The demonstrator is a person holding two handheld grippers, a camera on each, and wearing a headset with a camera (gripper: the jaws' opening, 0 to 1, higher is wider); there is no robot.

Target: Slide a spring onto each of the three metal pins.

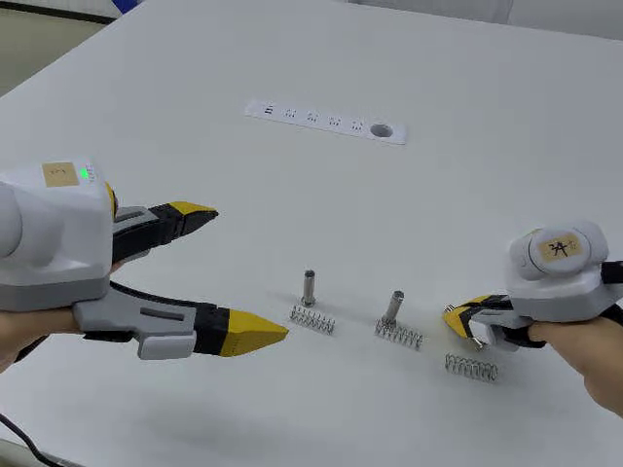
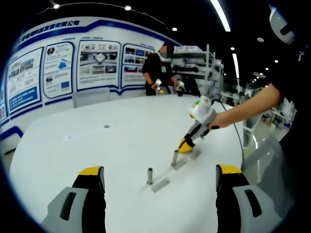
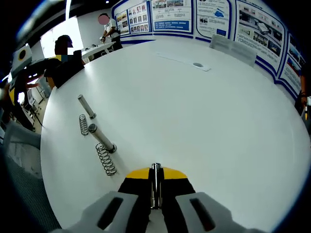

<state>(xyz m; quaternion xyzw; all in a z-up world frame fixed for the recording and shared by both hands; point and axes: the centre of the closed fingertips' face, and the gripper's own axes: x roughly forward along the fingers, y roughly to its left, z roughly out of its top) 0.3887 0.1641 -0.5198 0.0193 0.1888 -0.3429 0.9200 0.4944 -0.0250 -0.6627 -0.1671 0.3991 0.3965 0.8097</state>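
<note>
White table (image 1: 438, 88), two silver pins (image 1: 309, 288) upright, third pin (image 3: 155, 191) in right tool (image 3: 155, 175)

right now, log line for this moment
left gripper open | right gripper shut on metal pin | two pins standing | three springs loose on table | none threaded

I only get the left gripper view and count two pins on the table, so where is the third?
Observer: The third pin is clamped in the right hand-held gripper; the right gripper view shows it between the jaws.
Operator: And springs? I make out one clearly.
Observer: The head view shows three lying flat: first spring by the left pin, second spring by the middle pin, last spring beside that hand-held gripper.
</note>
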